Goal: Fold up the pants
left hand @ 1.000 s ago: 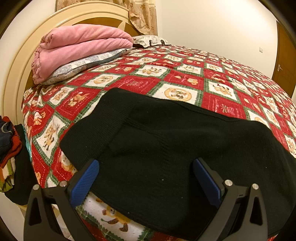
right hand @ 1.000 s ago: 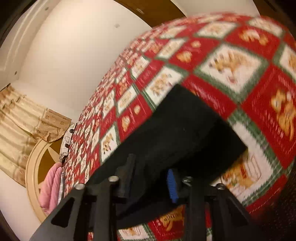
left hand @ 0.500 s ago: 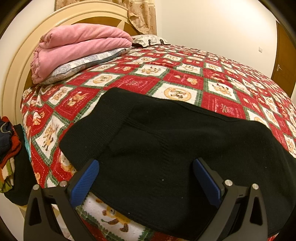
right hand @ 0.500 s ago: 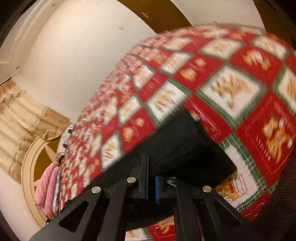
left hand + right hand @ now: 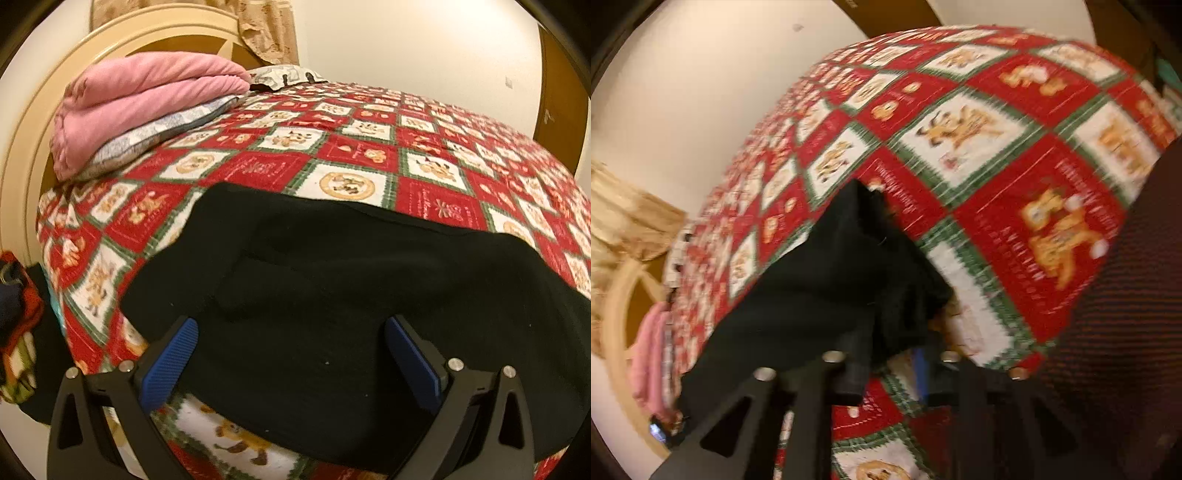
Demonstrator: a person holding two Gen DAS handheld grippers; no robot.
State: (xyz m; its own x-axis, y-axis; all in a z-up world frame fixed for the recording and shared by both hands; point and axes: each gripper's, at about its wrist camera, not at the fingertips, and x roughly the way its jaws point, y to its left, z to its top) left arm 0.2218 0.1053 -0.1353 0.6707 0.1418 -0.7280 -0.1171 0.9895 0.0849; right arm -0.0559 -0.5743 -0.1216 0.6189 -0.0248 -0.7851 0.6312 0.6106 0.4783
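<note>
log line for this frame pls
task: fold pants | left gripper: open, over black pants | right gripper: shut on pants' end, lifted off quilt | view blurred

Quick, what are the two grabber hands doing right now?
Left gripper: open, hanging over the black knit pants, gripping nothing.
Right gripper: shut on the black knit pants' end, lifting it off the bed.

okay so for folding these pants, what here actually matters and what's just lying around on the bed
Part of the job:
black pants
left gripper, open over them
right gripper, at the pants' end
quilt they lie on

Just lying about:
pink blanket
pillow under it
clothes pile beside the bed
</note>
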